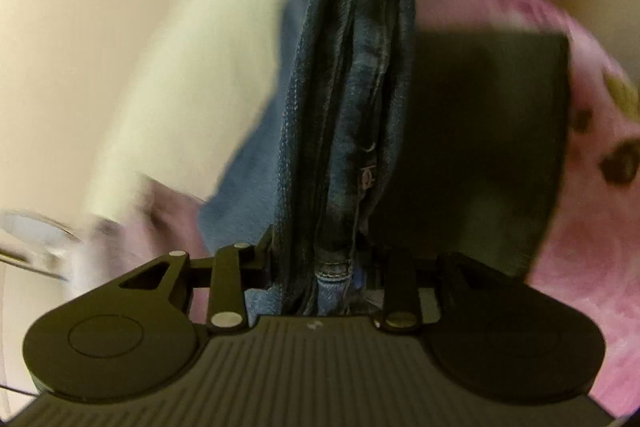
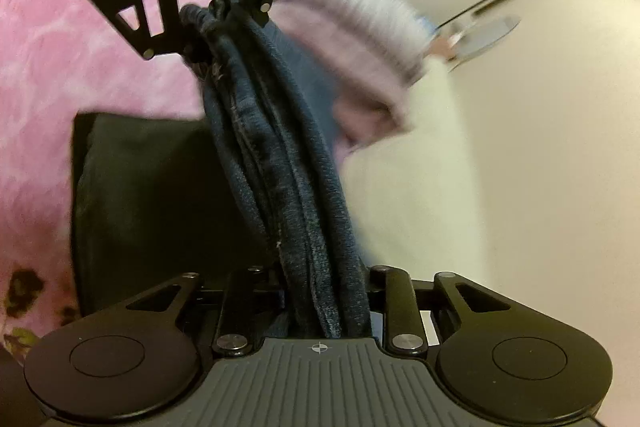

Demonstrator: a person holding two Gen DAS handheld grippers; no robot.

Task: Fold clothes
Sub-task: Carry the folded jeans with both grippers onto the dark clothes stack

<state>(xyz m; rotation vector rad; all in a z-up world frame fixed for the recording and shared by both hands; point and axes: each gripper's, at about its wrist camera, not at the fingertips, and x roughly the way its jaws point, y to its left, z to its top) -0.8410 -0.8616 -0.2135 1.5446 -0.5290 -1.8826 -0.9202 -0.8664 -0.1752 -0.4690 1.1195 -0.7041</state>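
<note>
The left gripper (image 1: 332,267) is clenched on one end of the bunched jeans (image 1: 352,87), and the right gripper (image 2: 324,311) grasps the other end, so the jeans hang stretched between them in the air. Below lie a black cushion (image 2: 144,203) on a pink blanket (image 2: 52,47) and a lilac garment (image 2: 360,39) over the pale floor (image 2: 540,155). The background is motion-blurred.

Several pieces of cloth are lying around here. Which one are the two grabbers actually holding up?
The bunched dark blue denim jeans, stretched between the left gripper and the right gripper. The pink fleece blanket and the folded black garment lie loose underneath.
</note>
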